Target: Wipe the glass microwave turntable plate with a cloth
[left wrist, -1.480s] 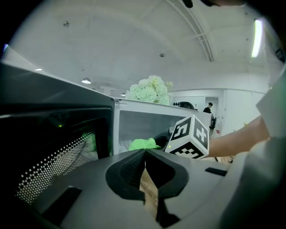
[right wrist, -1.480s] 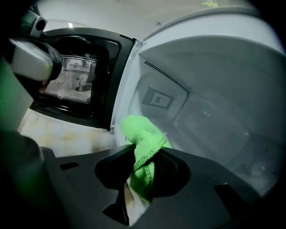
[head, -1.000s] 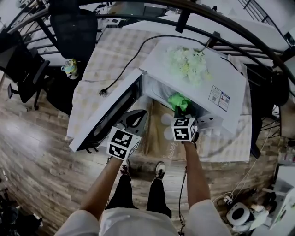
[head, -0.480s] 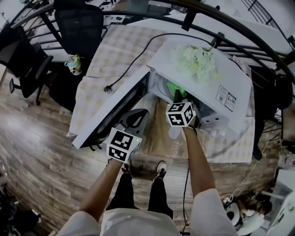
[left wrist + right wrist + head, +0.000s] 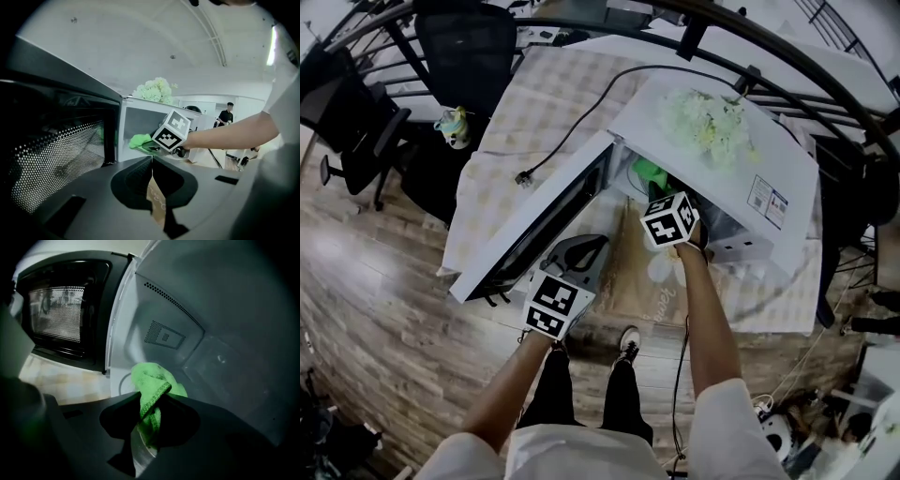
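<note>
A white microwave (image 5: 741, 159) stands on the table with its door (image 5: 534, 225) swung open to the left. My right gripper (image 5: 661, 194) reaches into the cavity, shut on a bright green cloth (image 5: 648, 172). In the right gripper view the cloth (image 5: 152, 380) bunches between the jaws of the right gripper (image 5: 151, 397), and the curved rim of the glass turntable plate (image 5: 121, 383) shows just left of it on the cavity floor. My left gripper (image 5: 589, 244) hovers in front of the door, shut and holding nothing. In the left gripper view, the left gripper (image 5: 151, 161) points toward the cloth (image 5: 139, 140).
White flowers (image 5: 712, 117) lie on top of the microwave. A black power cord with its plug (image 5: 523, 176) trails over the checkered tablecloth (image 5: 534, 103). A brown mat (image 5: 637, 277) lies before the microwave. Office chairs (image 5: 455, 47) stand beyond the table's left end.
My right gripper has pushed deeper into the microwave cavity with the green cloth. The left gripper has dropped slightly lower in front of the door.
</note>
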`<state>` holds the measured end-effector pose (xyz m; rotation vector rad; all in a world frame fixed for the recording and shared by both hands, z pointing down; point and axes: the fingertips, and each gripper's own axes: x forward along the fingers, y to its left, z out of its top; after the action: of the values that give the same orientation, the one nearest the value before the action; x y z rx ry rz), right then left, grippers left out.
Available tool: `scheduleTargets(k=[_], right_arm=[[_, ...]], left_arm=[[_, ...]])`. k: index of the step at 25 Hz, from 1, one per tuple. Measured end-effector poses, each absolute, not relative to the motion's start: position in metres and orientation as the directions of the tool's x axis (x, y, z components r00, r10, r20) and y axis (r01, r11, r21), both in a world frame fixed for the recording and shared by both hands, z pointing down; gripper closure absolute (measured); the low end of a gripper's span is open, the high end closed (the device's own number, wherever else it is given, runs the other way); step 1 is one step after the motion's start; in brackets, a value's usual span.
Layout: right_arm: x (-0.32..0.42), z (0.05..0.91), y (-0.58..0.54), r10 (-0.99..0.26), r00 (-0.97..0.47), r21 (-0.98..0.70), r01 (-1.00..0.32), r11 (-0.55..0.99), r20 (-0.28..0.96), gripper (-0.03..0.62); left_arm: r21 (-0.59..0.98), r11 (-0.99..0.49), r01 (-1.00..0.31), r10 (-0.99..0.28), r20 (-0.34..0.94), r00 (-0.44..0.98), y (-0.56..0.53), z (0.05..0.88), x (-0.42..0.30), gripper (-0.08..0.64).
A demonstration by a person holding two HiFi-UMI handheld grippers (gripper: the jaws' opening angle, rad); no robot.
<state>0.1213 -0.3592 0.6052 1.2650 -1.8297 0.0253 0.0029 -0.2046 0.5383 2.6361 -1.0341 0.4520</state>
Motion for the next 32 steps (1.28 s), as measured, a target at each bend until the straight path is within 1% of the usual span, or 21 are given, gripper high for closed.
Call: scheduleTargets(k=[4,7,12,18,20,23,25,26,29,30,32], right_arm=[[0.122,0.606,-0.336,-0.686,-0.137,0.346,-0.783,0.517,0.714,0.483],[0.128,0.606,-0.313,-0.672,-0.115,0.359,-0.773,0.523,0.732,0.485],[0.144,0.604,-0.279,-0.671,-0.036,0.417,-0.759,0.501,0.74,0.488],[0.179,0.604,-0.26,-0.677,0.138,0.503,-0.777,0.379,0.723,0.49],[0.185,0.599,-0.259,-0.689,0.168,0.508,-0.797,0.326,0.705,0.491],[0.175,0.584,-0.27,-0.744,0.133,0.493,-0.821,0.287,0.655,0.491],[0.168,0.574,-0.288,-0.783,0.121,0.511,-0.815,0.272,0.61,0.491],[0.167,0.571,-0.3,-0.799,0.142,0.548,-0.795,0.261,0.585,0.491],[0.173,0.569,-0.335,-0.825,0.249,0.709,-0.665,0.234,0.507,0.491],[0.176,0.571,-0.345,-0.826,0.271,0.734,-0.64,0.229,0.495,0.491],[0.181,0.578,-0.364,-0.812,0.293,0.736,-0.638,0.228,0.505,0.491]], left_arm=[[0.137,-0.717,-0.683,-0.599,0.381,0.705,-0.202,0.537,0.01,0.54],[0.143,-0.72,-0.679,-0.595,0.376,0.71,-0.199,0.536,0.016,0.54],[0.142,-0.732,-0.666,-0.587,0.365,0.723,-0.195,0.532,0.02,0.54],[0.149,-0.718,-0.68,-0.602,0.358,0.714,-0.198,0.526,0.015,0.54],[0.144,-0.716,-0.683,-0.607,0.355,0.711,-0.2,0.525,0.013,0.54],[0.141,-0.709,-0.69,-0.614,0.356,0.704,-0.202,0.525,0.008,0.54],[0.147,-0.705,-0.694,-0.616,0.357,0.702,-0.202,0.525,0.005,0.54],[0.149,-0.704,-0.695,-0.617,0.358,0.701,-0.202,0.526,0.004,0.54],[0.146,-0.707,-0.692,-0.612,0.365,0.702,-0.199,0.531,0.003,0.54],[0.144,-0.71,-0.689,-0.608,0.368,0.704,-0.198,0.533,0.004,0.54],[0.142,-0.718,-0.682,-0.598,0.376,0.708,-0.196,0.537,0.005,0.54]])
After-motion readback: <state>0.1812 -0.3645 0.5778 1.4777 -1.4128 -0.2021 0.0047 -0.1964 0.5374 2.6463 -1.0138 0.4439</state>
